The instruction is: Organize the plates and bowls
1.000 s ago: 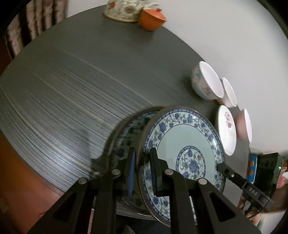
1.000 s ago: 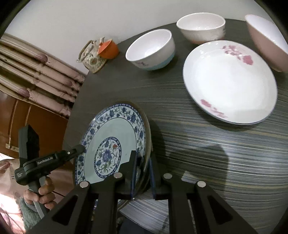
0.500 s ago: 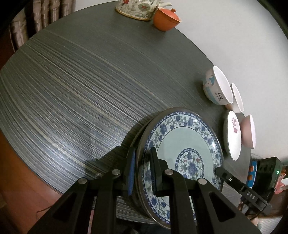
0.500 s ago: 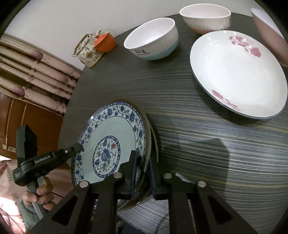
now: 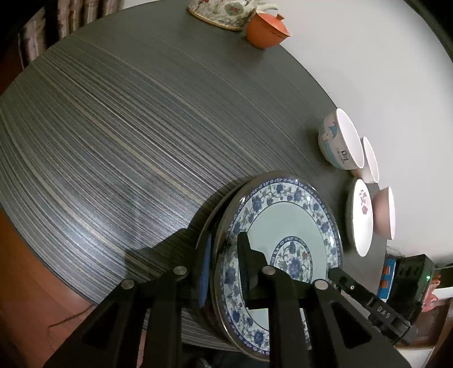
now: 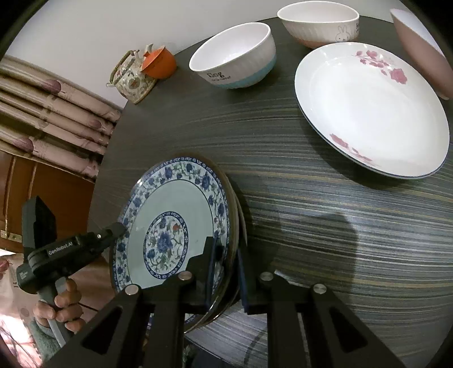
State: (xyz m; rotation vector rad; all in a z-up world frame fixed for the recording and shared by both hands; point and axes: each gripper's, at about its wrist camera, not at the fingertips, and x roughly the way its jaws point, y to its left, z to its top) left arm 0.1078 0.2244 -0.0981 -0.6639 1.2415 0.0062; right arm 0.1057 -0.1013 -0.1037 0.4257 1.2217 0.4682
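Note:
A blue floral plate (image 5: 283, 223) (image 6: 175, 203) lies on top of a second plate, whose rim (image 5: 209, 223) (image 6: 240, 215) peeks out beneath it at the table's near edge. My left gripper (image 5: 225, 240) straddles the plate's rim on one side. Its tip (image 6: 119, 228) also shows in the right wrist view, held by a hand. My right gripper (image 6: 225, 249) straddles the opposite rim, and its tip (image 5: 334, 273) shows in the left wrist view. Both sets of jaws are opening, with the rim still between them and the pads easing off it.
On the dark striped round table (image 5: 141, 127) stand a white plate with pink flowers (image 6: 368, 107), a blue-banded bowl (image 6: 235, 56), a rabbit bowl (image 6: 320, 22) and a pink bowl (image 6: 421, 48). A teapot (image 6: 133, 79) and an orange cup (image 6: 160, 63) sit at the far edge.
The blue plate has sunk and settled onto the plate beneath, which now shows only as a thin rim. Both pairs of fingers stand slightly wider apart.

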